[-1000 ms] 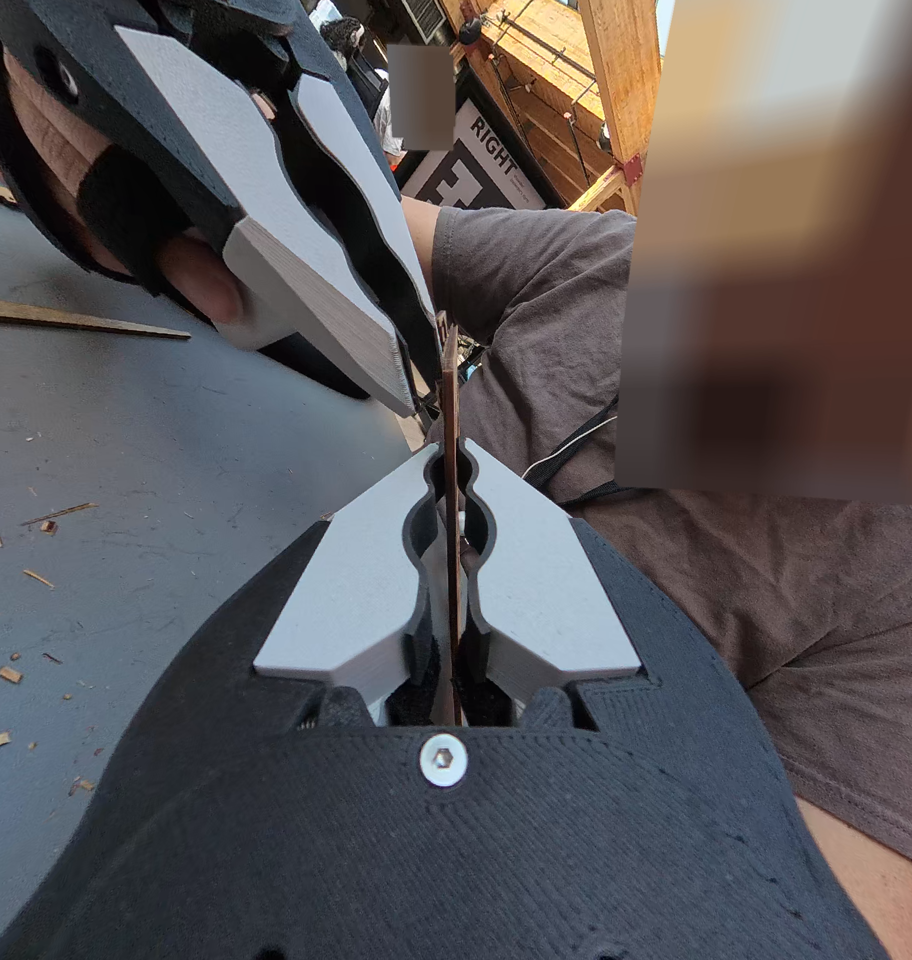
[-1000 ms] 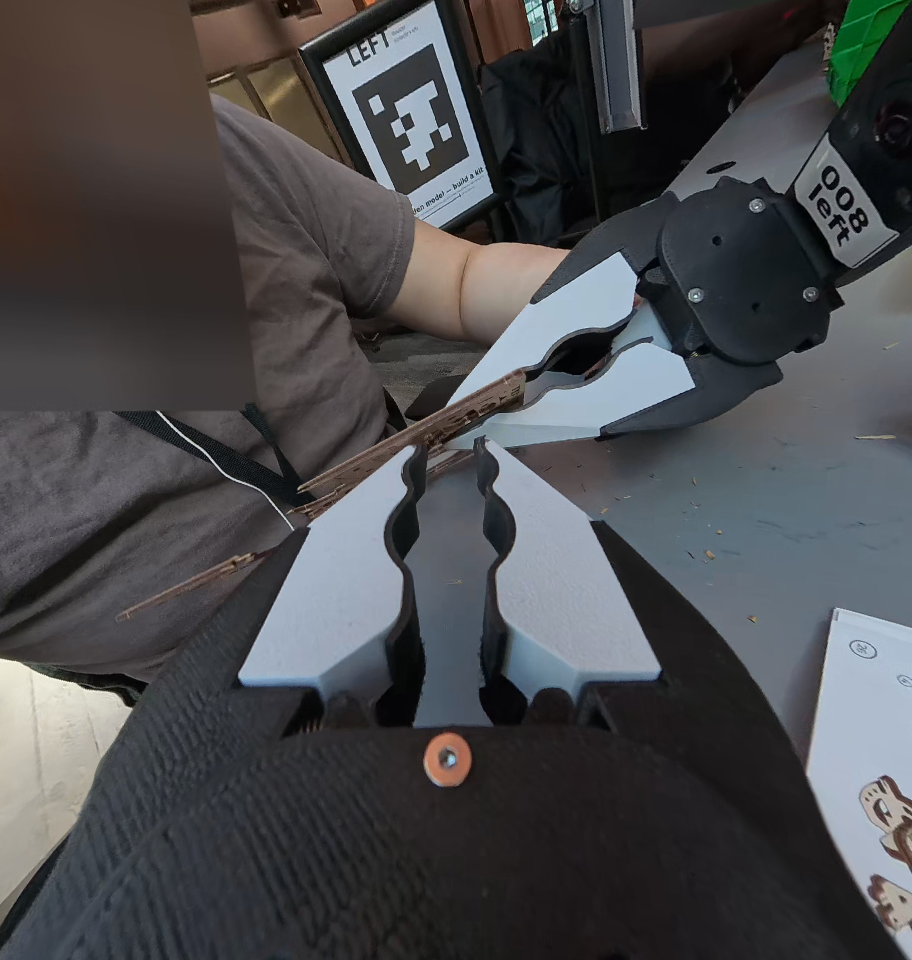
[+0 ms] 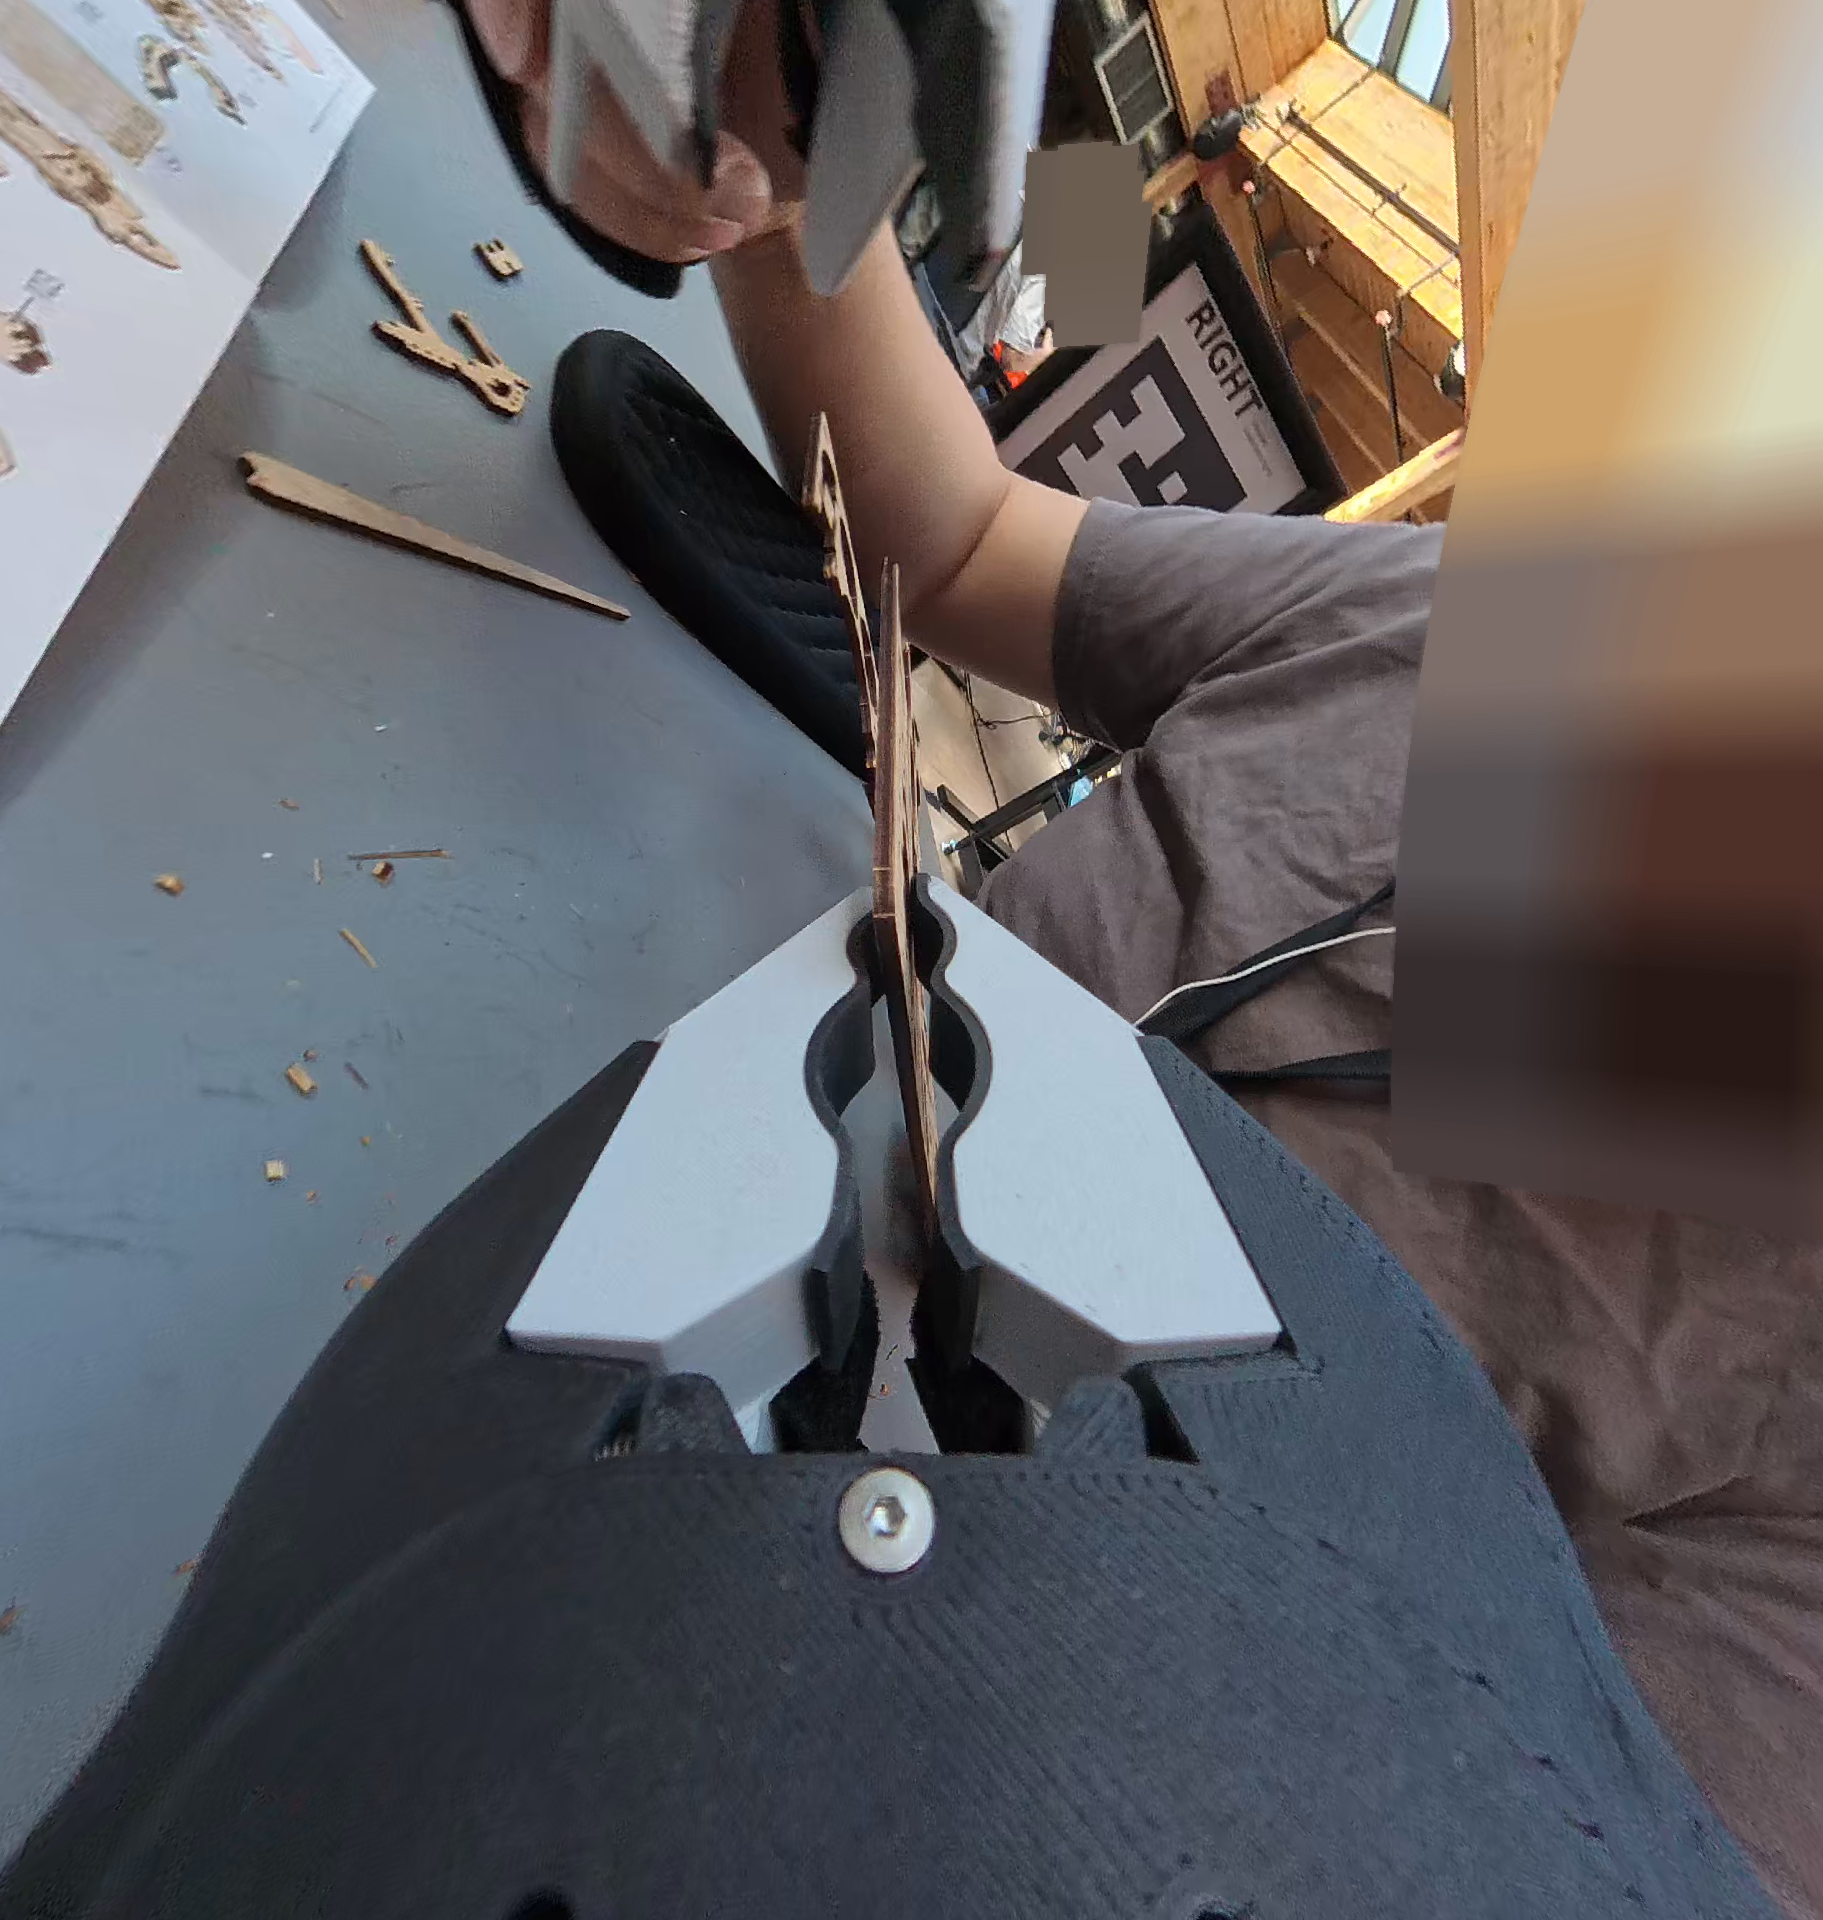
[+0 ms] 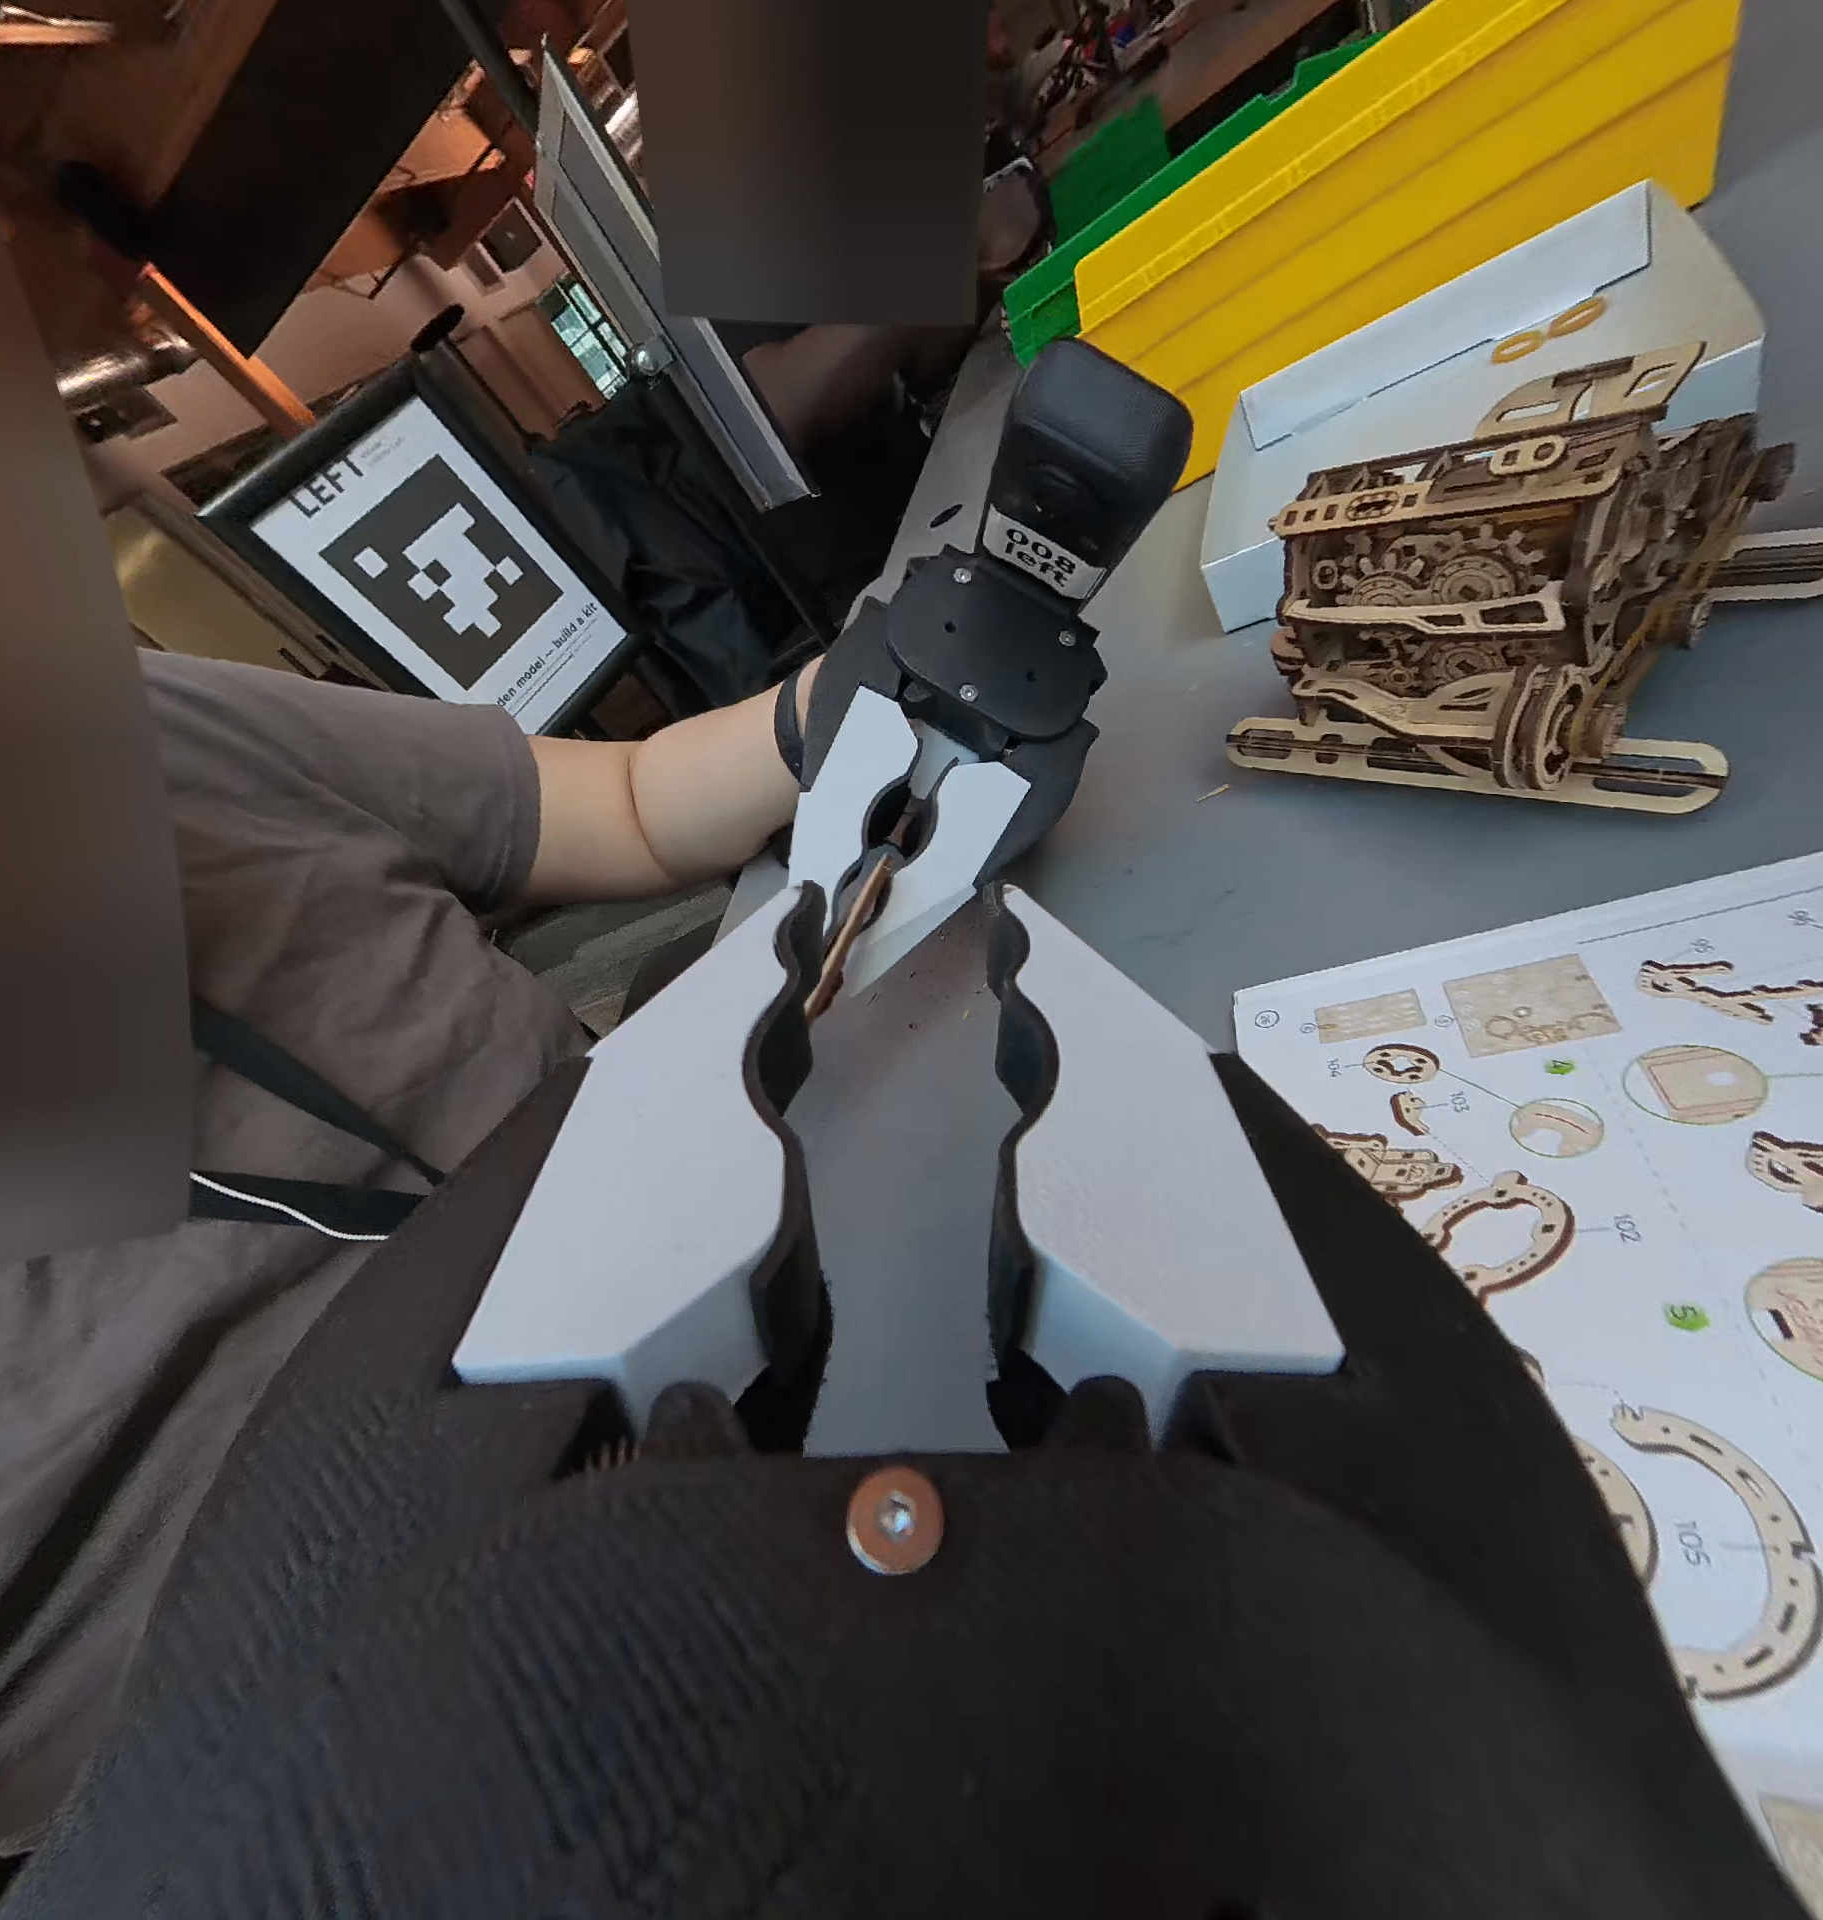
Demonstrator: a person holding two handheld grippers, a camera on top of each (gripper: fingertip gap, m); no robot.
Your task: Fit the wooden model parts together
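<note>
While right gripper gapes (empty): left gripper fingers pinching wooden part.

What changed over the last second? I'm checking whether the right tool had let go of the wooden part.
The right tool has backed away from the flat wooden part and its jaws have spread wider; it holds nothing. In the left wrist view it now sits farther off, near the top edge. The left tool stays shut on the part, which is still seen edge-on.
</note>
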